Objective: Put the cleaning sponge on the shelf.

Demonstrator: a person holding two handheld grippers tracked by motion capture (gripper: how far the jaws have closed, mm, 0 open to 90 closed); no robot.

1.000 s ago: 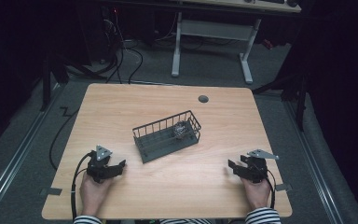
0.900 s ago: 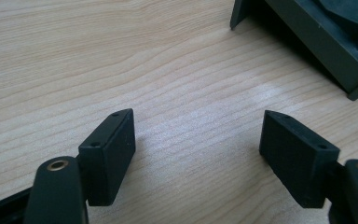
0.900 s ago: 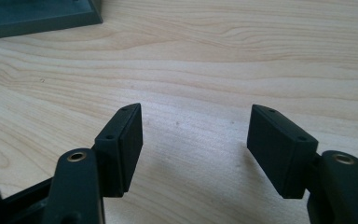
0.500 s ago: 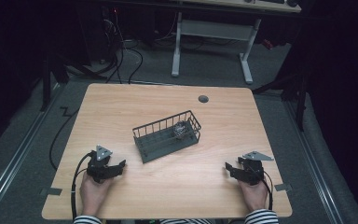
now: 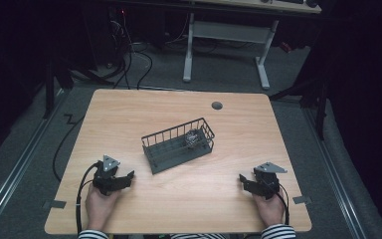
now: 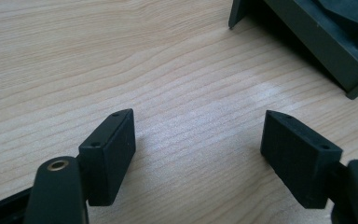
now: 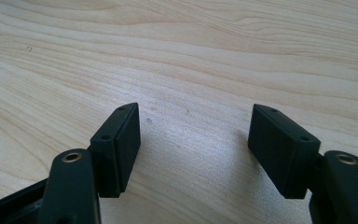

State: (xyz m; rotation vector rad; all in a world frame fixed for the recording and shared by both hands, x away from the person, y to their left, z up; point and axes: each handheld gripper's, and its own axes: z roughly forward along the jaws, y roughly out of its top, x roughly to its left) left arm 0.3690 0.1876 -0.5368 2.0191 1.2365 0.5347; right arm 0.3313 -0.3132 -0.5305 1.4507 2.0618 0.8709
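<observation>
Wood table [image 5: 189, 199] holds a basket [image 5: 178, 145]. Right gripper [image 5: 242, 180] has just been opening with nothing inside; left gripper [image 5: 128, 175] is open, both ready to reach.

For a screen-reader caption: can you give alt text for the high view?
A wire basket sits mid-table with a small object inside. Near the front edge, the left gripper and right gripper rest open, holding nothing.

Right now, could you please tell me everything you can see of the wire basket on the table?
The wire basket is dark grey, seemingly metal, a long rectangular shape with thin upright bars and an open top. It stands upright near the middle of the wooden table, set at a slant to the edges. A small, round, shiny object lies inside, towards its far right end. Nothing else touches it.
</observation>
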